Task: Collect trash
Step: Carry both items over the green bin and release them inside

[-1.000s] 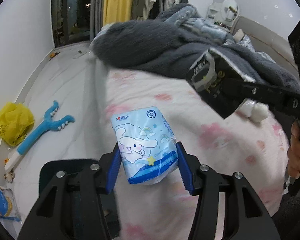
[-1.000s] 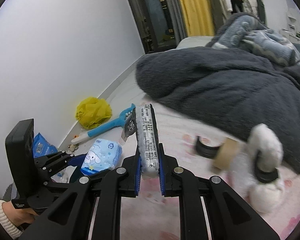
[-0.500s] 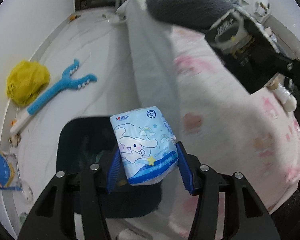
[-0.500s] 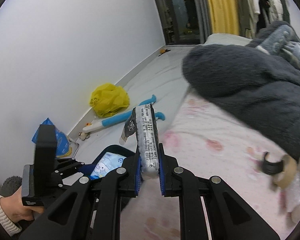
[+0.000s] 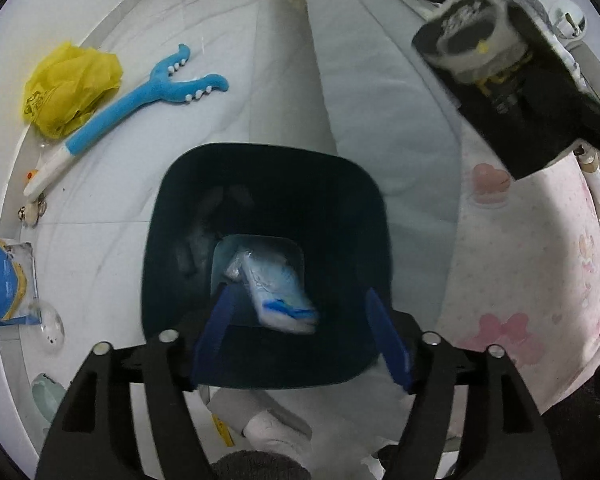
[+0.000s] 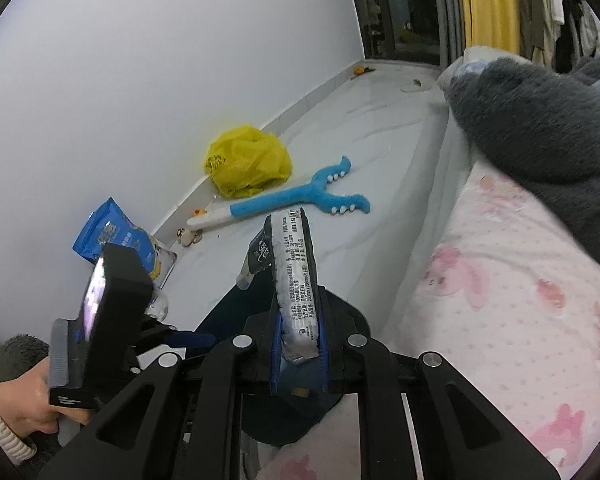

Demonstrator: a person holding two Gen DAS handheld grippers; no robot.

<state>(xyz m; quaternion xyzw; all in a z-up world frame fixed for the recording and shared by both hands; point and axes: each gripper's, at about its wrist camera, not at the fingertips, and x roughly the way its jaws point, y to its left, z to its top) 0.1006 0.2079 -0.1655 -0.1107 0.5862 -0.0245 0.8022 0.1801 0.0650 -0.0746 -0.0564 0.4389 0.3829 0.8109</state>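
Left gripper fingers opening, glossy tissue pack loose inside dark squarish bin; right gripper clenched on crinkly wrapper.

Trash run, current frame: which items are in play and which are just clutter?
In play:
- dark bin
- blue-and-white tissue pack, loose inside the bin
- left gripper, jaws opening, nothing between the pads
- right gripper, shut on the black-and-silver wrapper

Clutter:
- yellow bag
- blue plush claw toy
- blue snack bag
- grey blanket
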